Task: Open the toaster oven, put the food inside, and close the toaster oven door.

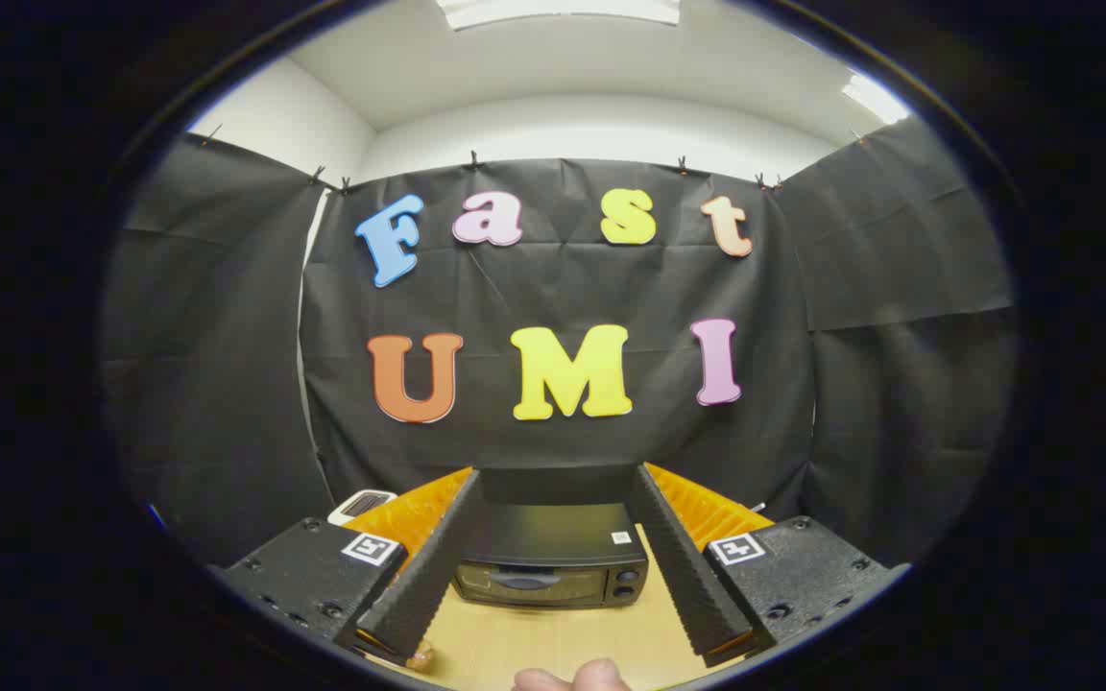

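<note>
The gripper [553,480] is held spread wide and empty, its two fingers [423,576] splayed apart with nothing pressed between them. In the gripper view, the toaster oven [551,561] is seen framed between the fingers and a little beyond them, set on a pale wooden table [553,643] with its door shut. A dark handle [524,581] is seen across the upper part of the glass door, and two knobs [625,583] are placed at its right side. Something orange [409,513] is laid behind the oven on both sides, and a small white object [363,504] lies off to the left of it. Part of a person's hand [572,678] is seen just behind the fingers. What may be a small pale item [419,655] lies by the left finger's base; whether it is the food cannot be told.

The oven is judged rigid and fairly heavy, so it should stay put when the door is pulled. The glass front is judged fragile and slick; the handle bar is judged the best hold, taken at its middle and drawn down.
</note>
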